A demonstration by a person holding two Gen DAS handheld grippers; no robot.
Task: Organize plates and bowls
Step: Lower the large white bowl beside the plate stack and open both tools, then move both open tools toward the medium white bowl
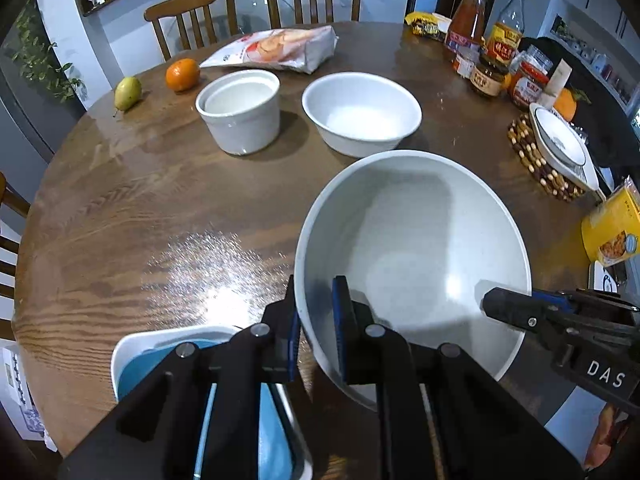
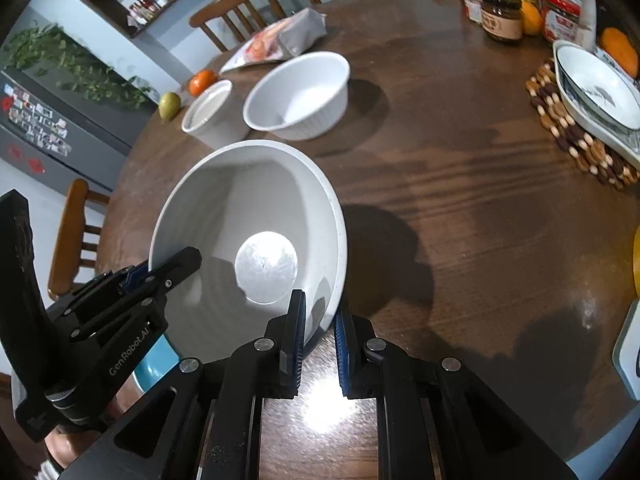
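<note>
**Large bowl pinched at opposite rims, smaller bowls ahead**

The large white bowl (image 1: 412, 252) is held clear of the table (image 1: 160, 208), its rim clamped by the left gripper (image 1: 316, 320) and, opposite, by the right gripper (image 2: 320, 328). The ribbed bowl (image 1: 360, 114) and the straight-sided bowl (image 1: 240, 110) lie beyond both sets of fingertips, the ribbed one nearer.
</note>
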